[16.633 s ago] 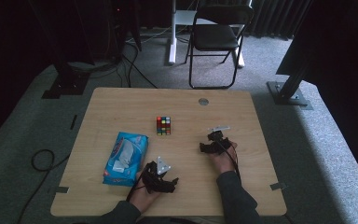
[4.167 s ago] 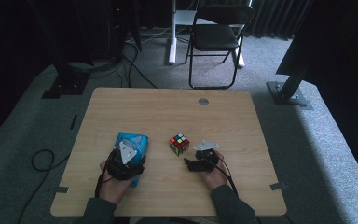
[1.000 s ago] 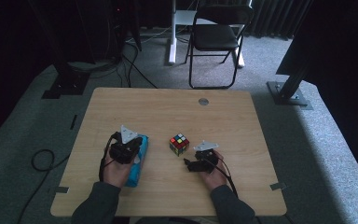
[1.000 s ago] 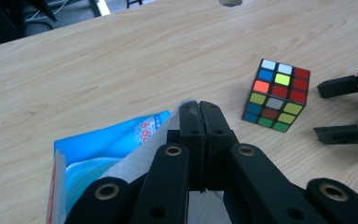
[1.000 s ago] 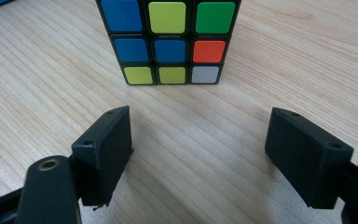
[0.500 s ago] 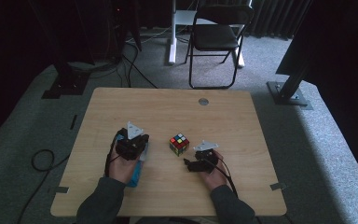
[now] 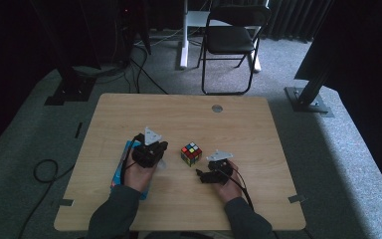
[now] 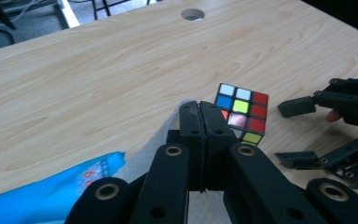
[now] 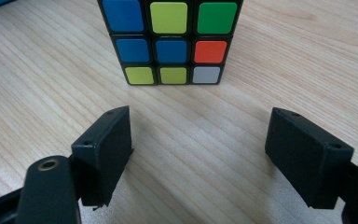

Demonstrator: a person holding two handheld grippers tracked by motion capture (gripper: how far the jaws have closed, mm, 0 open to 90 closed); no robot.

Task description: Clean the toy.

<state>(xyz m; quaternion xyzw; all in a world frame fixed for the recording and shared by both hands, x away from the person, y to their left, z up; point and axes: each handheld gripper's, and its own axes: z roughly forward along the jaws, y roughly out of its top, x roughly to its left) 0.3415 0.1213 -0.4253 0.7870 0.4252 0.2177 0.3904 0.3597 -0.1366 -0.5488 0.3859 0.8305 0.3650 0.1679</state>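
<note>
Right now the cube (image 9: 169, 41) sits on the bench (image 7: 258, 129) dead ahead of the right claw (image 9: 200, 154), at the top of its view, jaws spread wide and empty. Left claw (image 8: 199, 122), pinched shut on a white tissue (image 8: 161, 144), is farther off.

No word, brand or number can be read anywhere. The blue packet (image 8: 37, 193), lying toward the table's (image 8: 98, 84) near left edge, carries small red and white print on its end in the left gripper view, too blurred to make out. The cube's (image 9: 170, 39) stickers are plain colours without marks.
</note>
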